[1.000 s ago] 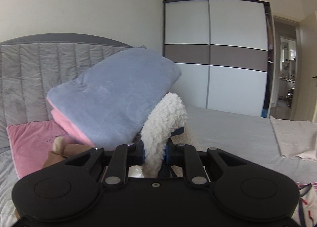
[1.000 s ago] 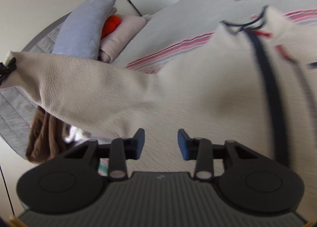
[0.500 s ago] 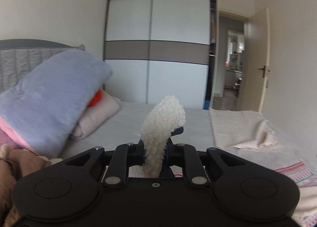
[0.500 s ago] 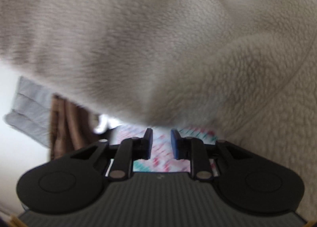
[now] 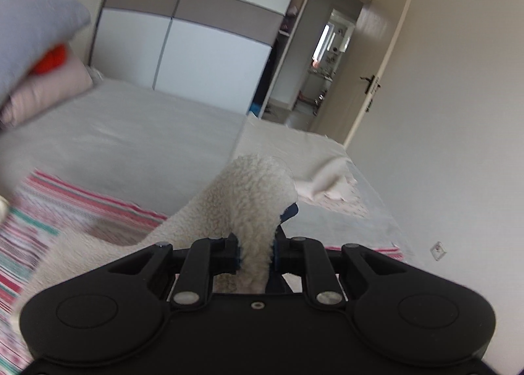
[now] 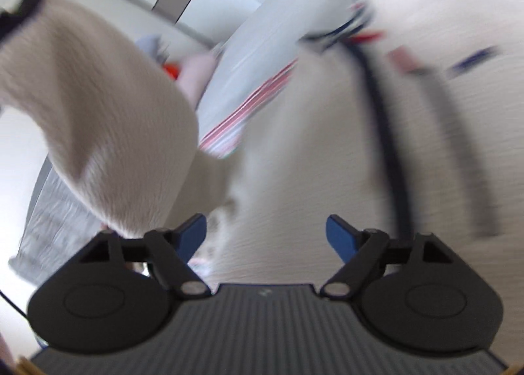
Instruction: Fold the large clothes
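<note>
- Left gripper: jaws pinched tight on a fold of the cream fleece garment, and the fuzzy cloth bulges up out of the grip and arches over the tips.
- From that pinch the fleece trails down and to the left, draping onto the striped blanket spread across the bed.
- Right gripper: jaws spread wide, blue pads showing on both sides, nothing between them.
- Through the right wrist view the fleece garment fills nearly everything, badly blurred; a dark strip runs down its front, with red and navy trim near the top.
- One sleeve of the fleece hangs raised on the left of that view, a dark shape at its far end that is too blurred to name.
- The body of the garment lies on the bed over the striped blanket, whose pink and red bands peek out beside it.
- Up at the head of the bed, a stack of folded bedding, grey-blue on top, something orange tucked under, pale pink below.
- Further down the bed lies a crumpled beige cloth.
- Behind it all, a white sliding wardrobe with a taupe band, and an open door to the right.
</note>
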The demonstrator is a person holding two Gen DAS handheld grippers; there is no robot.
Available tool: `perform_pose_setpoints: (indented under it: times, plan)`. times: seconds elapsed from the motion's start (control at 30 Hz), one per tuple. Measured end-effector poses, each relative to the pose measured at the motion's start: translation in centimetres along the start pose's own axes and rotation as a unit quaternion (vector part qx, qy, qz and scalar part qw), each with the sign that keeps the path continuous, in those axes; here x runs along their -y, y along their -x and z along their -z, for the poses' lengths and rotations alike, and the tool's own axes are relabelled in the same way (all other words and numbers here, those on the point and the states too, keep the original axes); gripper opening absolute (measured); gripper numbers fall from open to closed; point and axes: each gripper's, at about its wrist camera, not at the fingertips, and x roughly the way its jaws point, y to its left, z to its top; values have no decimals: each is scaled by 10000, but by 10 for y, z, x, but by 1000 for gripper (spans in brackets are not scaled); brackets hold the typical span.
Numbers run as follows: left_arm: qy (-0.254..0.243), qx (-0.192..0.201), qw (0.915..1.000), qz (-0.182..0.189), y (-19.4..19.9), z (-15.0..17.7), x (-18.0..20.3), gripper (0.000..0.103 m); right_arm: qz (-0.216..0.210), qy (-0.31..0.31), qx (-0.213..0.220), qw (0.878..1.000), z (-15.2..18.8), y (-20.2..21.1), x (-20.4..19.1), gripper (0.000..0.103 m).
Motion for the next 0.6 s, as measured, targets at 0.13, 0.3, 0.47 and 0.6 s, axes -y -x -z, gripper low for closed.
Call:
perform_pose_setpoints:
  times: [0.13,0.3,0.47,0.6]
  plan:
    - [149,-222,9993,280,-28,34,27,17,292,-363,348,9983,-8,41,41,85]
    - [33,-406,9970,664,-55,79,46,25,374,-805,693,9936,-13,90,92,89]
    - [-230,-527,9957,727,-56,106,39,80,299,-1085,870,9898,-10,111,128,91]
    - [-325,-310,9970,628,-39,99,8,83,98,-1214,859,9888,-14,113,144,91]
